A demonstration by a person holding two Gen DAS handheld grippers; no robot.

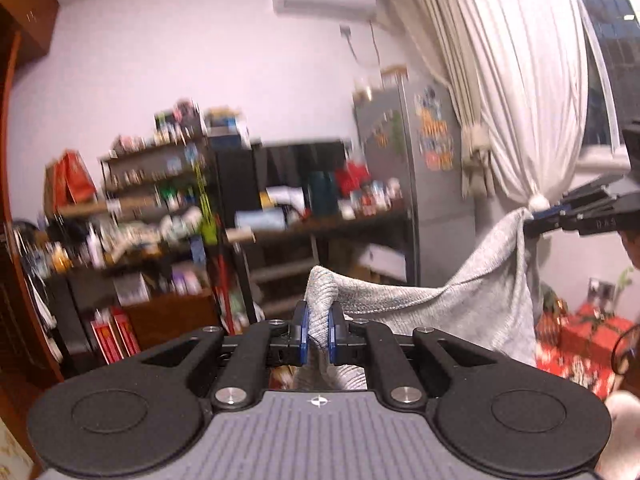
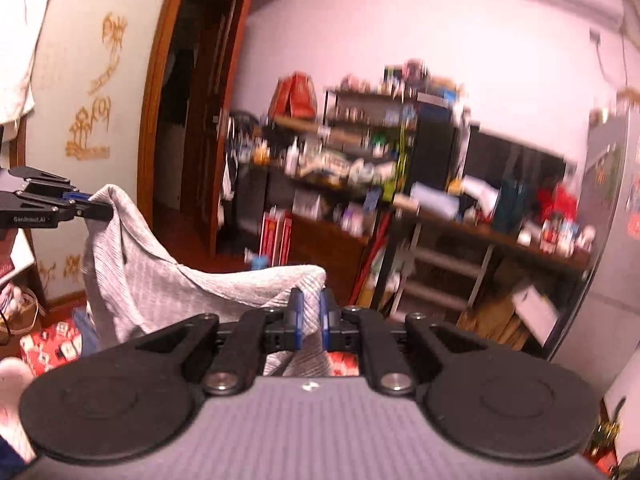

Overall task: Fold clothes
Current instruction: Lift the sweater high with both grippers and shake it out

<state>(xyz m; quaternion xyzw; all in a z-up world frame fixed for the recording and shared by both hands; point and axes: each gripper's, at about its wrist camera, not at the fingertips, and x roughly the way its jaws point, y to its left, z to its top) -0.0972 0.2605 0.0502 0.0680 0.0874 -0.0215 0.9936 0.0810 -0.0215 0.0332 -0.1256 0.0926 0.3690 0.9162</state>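
Note:
A grey knitted garment point(image 1: 472, 300) hangs in the air, stretched between both grippers. My left gripper point(image 1: 318, 330) is shut on one bunched corner of it, the cloth bulging up between the blue pads. In the same view the right gripper point(image 1: 534, 220) pinches the other corner at the far right. In the right wrist view my right gripper point(image 2: 310, 320) is shut on a fold of the garment point(image 2: 160, 292), and the left gripper point(image 2: 90, 208) holds the far corner at the left edge. The garment's lower part is hidden behind the gripper bodies.
Cluttered shelves point(image 1: 160, 208) and a wooden desk point(image 1: 320, 228) fill the back wall, with a grey fridge point(image 1: 404, 184) and white curtain point(image 1: 520, 92) to the right. A red patterned cloth point(image 1: 580, 352) lies below. A wooden doorway point(image 2: 192, 120) stands at the left.

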